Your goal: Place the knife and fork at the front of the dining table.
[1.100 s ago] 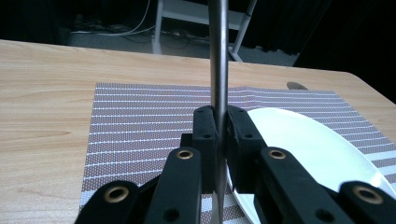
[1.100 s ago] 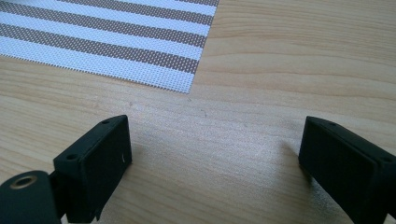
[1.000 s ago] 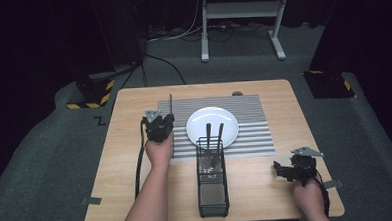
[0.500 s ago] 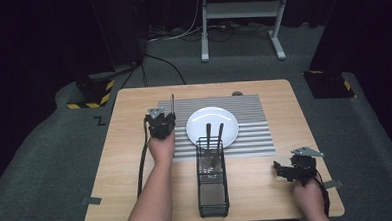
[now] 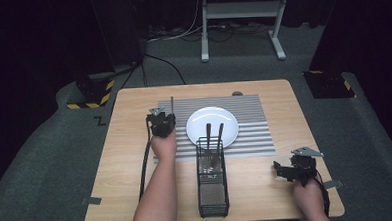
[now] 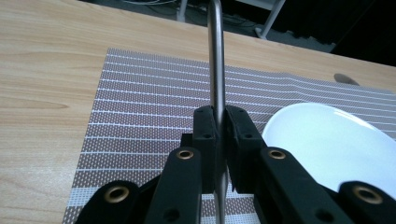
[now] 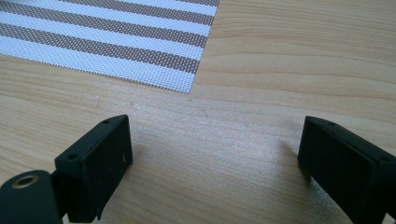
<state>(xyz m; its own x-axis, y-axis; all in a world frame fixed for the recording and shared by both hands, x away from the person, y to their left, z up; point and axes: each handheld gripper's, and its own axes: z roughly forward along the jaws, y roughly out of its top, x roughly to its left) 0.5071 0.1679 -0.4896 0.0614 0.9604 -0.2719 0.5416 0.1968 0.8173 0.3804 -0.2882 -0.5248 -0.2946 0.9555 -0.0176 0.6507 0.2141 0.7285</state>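
Jaws of the left gripper [image 6: 219, 135] clamped a thin metal rod [image 6: 215, 56] above the striped placemat [image 6: 140, 107], beside the white plate [image 6: 327, 140]; the right gripper [image 7: 215, 163] stood wide open, empty, over the wooden table [image 7: 280, 70].

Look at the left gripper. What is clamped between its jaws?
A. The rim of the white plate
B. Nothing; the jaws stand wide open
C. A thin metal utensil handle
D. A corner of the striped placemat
C. In the left gripper view, the left gripper has its jaws closed on a thin metal handle that rises above the placemat, with the plate lying apart to one side.
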